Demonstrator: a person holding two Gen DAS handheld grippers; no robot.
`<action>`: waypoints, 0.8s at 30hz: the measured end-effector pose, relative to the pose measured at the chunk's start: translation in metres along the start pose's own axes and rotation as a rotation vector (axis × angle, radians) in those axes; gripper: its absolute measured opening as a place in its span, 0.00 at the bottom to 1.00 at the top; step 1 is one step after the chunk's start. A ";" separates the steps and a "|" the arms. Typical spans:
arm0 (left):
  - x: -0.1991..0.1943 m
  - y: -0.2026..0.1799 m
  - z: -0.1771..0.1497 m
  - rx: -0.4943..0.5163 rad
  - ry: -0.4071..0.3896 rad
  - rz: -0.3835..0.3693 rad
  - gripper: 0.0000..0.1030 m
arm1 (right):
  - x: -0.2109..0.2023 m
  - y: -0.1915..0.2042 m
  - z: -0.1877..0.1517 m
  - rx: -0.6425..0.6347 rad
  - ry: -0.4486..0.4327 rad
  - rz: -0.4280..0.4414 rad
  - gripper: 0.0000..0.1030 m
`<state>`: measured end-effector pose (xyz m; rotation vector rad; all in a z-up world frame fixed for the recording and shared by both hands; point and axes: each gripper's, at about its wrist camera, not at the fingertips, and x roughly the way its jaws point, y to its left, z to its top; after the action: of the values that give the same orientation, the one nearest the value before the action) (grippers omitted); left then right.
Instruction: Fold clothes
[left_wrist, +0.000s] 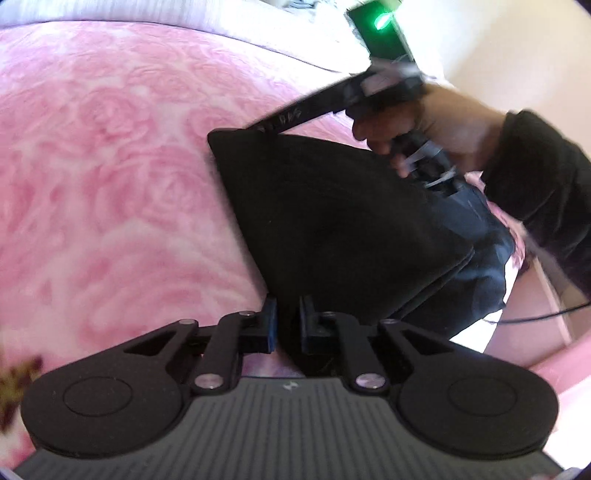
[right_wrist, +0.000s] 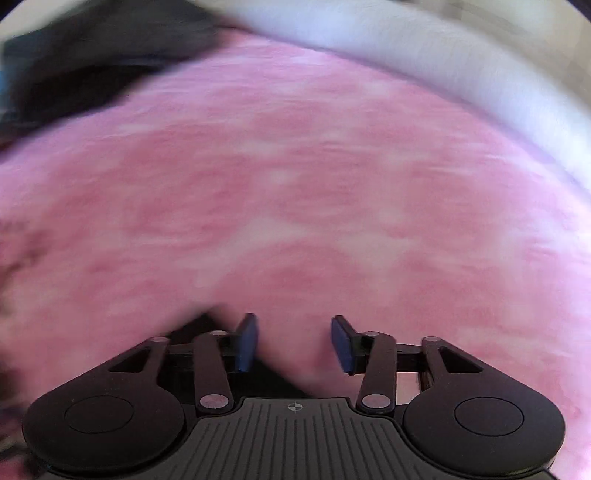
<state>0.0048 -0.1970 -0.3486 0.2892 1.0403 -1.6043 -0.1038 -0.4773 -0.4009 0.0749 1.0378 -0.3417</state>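
a black garment (left_wrist: 332, 206) is pinched by the left tongs (left_wrist: 288, 321); the right tongs (right_wrist: 293, 341) are spread; edges are best aligned, judging here.

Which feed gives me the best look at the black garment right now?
The left wrist view: the black garment fills the centre, lying folded on the pink blanket, with the left gripper shut on its near corner. The right wrist view shows only blurred dark cloth at the upper-left edge.
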 end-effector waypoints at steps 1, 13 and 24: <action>-0.002 0.003 0.002 -0.019 0.002 -0.013 0.07 | 0.003 -0.004 -0.003 0.017 0.001 -0.009 0.37; 0.013 0.029 0.046 -0.093 0.022 -0.043 0.08 | -0.031 0.013 0.000 -0.063 -0.037 0.267 0.38; -0.006 0.009 0.002 -0.095 -0.035 0.006 0.02 | -0.010 0.005 0.001 -0.044 -0.018 0.248 0.00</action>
<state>0.0153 -0.1947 -0.3475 0.1996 1.0845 -1.5443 -0.1061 -0.4708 -0.3924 0.1590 1.0054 -0.0944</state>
